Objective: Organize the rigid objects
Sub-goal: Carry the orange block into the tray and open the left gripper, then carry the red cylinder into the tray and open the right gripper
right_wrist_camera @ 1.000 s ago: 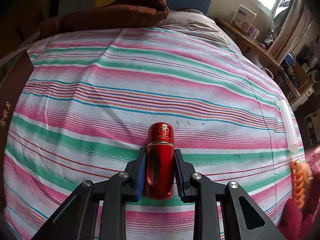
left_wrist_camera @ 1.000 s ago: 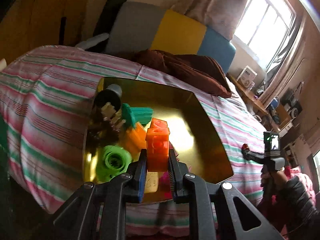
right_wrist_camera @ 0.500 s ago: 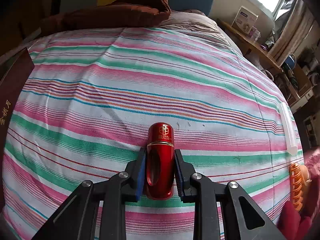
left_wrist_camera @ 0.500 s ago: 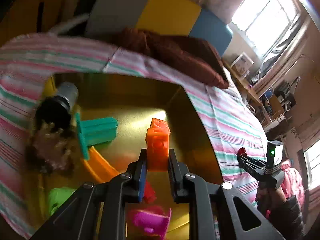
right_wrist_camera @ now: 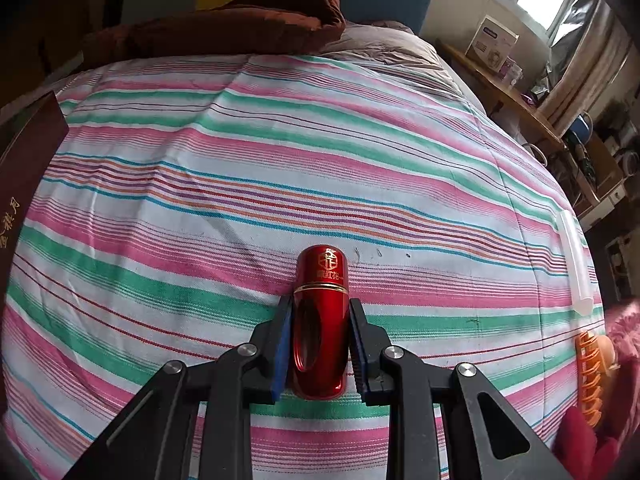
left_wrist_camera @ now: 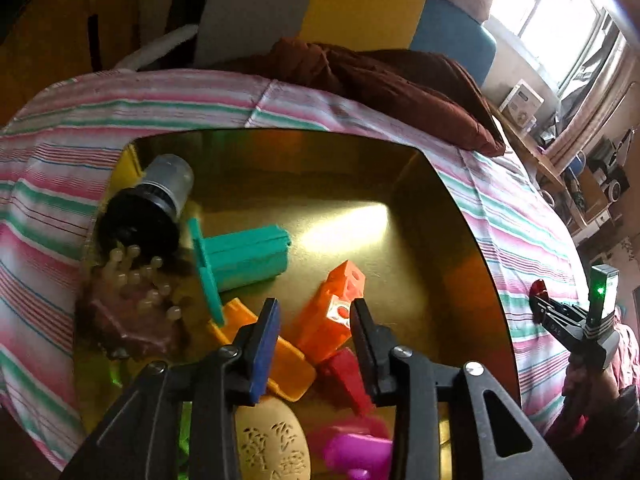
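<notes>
In the left wrist view my left gripper [left_wrist_camera: 314,312] is open and empty above a gold box [left_wrist_camera: 452,216] on the striped bed. An orange block [left_wrist_camera: 330,312] lies tilted inside the box just past the fingertips, among a teal piece [left_wrist_camera: 244,258], an orange tray piece [left_wrist_camera: 280,368], a red piece [left_wrist_camera: 346,380], a black jar [left_wrist_camera: 148,212], a brown brush [left_wrist_camera: 132,316] and a magenta piece [left_wrist_camera: 356,452]. My right gripper [right_wrist_camera: 320,312] is shut on a red metal bottle [right_wrist_camera: 320,320] above the bedspread; it also shows in the left wrist view [left_wrist_camera: 560,316].
A dark red box [right_wrist_camera: 24,168] is at the left edge of the right wrist view. A white tube [right_wrist_camera: 576,260] and an orange comb-like piece [right_wrist_camera: 592,380] lie at the bed's right side. A brown blanket [left_wrist_camera: 384,80] and pillows lie at the head.
My left gripper moved over the gold box and opened; the orange block left the jaws and now lies tilted in the box. The right gripper held the red bottle nearly still.
</notes>
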A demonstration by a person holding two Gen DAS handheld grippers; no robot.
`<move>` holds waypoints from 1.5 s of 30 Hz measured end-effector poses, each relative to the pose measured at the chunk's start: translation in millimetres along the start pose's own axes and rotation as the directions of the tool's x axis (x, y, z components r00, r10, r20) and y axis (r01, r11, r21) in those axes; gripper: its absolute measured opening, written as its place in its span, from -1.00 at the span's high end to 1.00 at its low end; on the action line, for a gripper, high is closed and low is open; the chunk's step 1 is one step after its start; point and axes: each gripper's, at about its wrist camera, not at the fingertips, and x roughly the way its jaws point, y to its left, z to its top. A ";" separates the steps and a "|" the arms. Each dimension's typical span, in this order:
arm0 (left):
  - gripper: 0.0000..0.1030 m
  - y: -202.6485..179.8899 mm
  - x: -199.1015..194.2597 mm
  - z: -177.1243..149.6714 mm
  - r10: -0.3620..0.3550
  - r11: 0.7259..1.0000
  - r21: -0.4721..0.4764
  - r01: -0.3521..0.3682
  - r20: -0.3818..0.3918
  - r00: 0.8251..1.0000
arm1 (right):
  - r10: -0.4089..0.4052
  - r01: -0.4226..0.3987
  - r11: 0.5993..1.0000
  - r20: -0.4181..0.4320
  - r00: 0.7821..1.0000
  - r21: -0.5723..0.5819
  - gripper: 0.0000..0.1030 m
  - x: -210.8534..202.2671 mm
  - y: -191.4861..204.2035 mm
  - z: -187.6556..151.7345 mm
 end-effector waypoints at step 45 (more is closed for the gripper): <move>0.31 19.7 -94.5 -78.3 0.163 0.986 -0.062 -0.155 0.170 0.972 | 0.070 -0.068 0.997 -0.051 0.996 0.036 0.49 -6.9 0.0 -1.0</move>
